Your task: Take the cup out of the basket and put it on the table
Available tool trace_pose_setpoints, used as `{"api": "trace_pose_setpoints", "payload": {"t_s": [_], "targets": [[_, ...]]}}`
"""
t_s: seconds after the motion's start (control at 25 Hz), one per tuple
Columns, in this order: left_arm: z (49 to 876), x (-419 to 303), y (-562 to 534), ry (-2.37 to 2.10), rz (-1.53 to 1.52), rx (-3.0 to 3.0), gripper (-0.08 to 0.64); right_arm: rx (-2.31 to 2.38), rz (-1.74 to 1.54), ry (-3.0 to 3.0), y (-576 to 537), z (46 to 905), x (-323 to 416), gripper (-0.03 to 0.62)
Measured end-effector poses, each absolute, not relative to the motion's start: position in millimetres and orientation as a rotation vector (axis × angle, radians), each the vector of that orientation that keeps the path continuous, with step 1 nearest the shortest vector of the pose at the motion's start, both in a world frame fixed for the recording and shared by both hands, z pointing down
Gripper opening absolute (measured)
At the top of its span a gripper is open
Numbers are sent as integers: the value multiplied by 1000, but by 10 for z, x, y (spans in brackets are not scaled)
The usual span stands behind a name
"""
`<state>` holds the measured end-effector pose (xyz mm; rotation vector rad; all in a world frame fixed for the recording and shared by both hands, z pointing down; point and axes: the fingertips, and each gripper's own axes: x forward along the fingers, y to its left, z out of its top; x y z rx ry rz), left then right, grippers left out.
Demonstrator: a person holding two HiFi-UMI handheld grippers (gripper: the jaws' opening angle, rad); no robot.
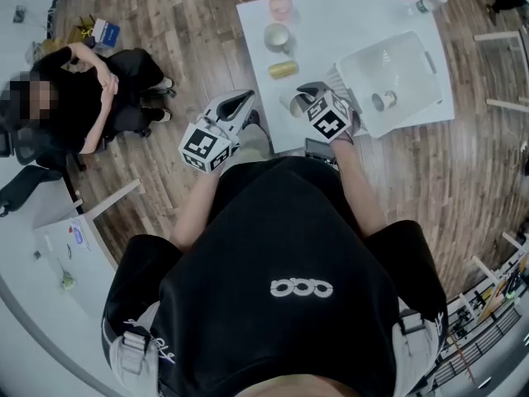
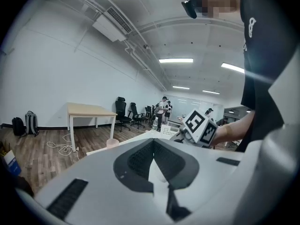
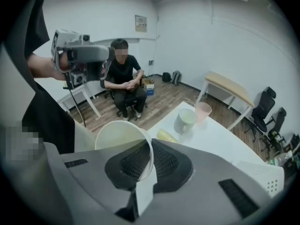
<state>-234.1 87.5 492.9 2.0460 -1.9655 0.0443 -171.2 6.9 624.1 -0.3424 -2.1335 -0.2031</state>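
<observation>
My right gripper (image 1: 309, 96) is shut on the wall of a white cup (image 1: 293, 104) and holds it over the near edge of the white table (image 1: 355, 15). In the right gripper view the cup (image 3: 123, 137) tilts to the left, its rim pinched between the jaws of the right gripper (image 3: 149, 146). The white basket (image 1: 409, 56) stands at the table's right with one small cup (image 1: 383, 100) inside. My left gripper (image 1: 242, 102) hangs over the floor left of the table, shut and empty (image 2: 152, 144).
On the table stand a pink cup (image 1: 281, 7) and a grey-green cup (image 1: 277, 37), with a yellow cup (image 1: 283, 69) lying on its side. A bottle (image 1: 426, 5) stands at the far corner. A person (image 1: 91, 89) sits on a chair to the left.
</observation>
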Motion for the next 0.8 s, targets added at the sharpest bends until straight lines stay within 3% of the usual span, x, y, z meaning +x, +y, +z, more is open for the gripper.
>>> {"api": "trace_pose_setpoints", "payload": {"t_s": [0.36, 0.8], "targets": [[5068, -2479, 1047, -1972, 29, 1995, 8, -410, -299, -1849, 10, 7303, -1990, 30], [5213, -2725, 1170, -1987, 28, 1932, 8, -451, -286, -1686, 29, 7810, -2013, 31]]}}
